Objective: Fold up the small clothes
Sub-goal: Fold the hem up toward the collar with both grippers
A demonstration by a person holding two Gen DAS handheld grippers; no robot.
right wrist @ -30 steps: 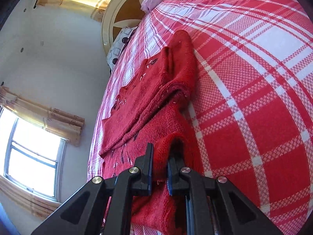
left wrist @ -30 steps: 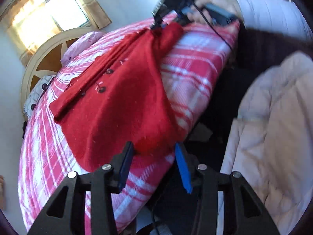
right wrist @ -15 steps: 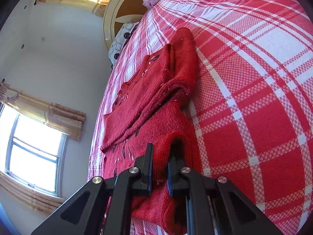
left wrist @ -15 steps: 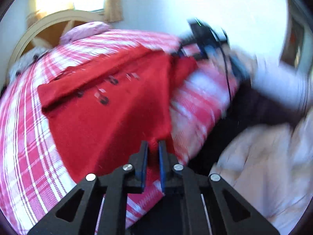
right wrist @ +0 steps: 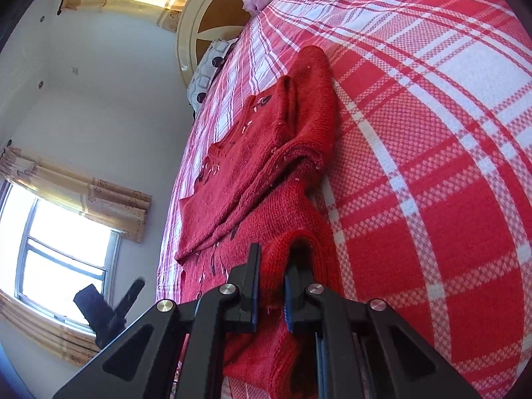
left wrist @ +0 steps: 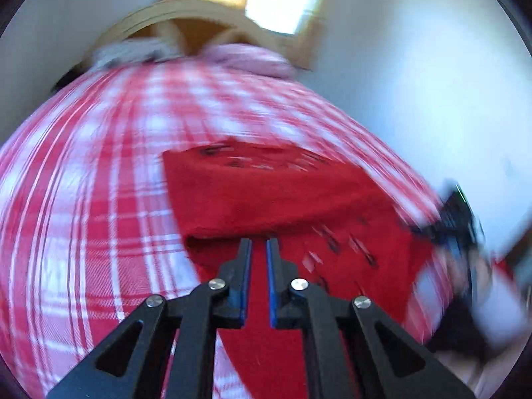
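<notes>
A red knitted sweater (right wrist: 266, 166) is spread on the plaid bedspread (right wrist: 432, 133), centre frame. Its lower fold is pinched by the right gripper (right wrist: 271, 279). The left gripper (left wrist: 258, 266), at bottom centre, has just been clamped onto the sweater's hem.

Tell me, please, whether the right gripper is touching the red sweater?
Touching. The right wrist view shows the right gripper closed on a raised fold of the red sweater, the knit pinched between its fingers.

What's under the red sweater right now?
The red sweater lies on the red-and-white plaid bedspread, which shows all around it. One layer is folded over another; anything beneath or between those layers is covered.
</notes>
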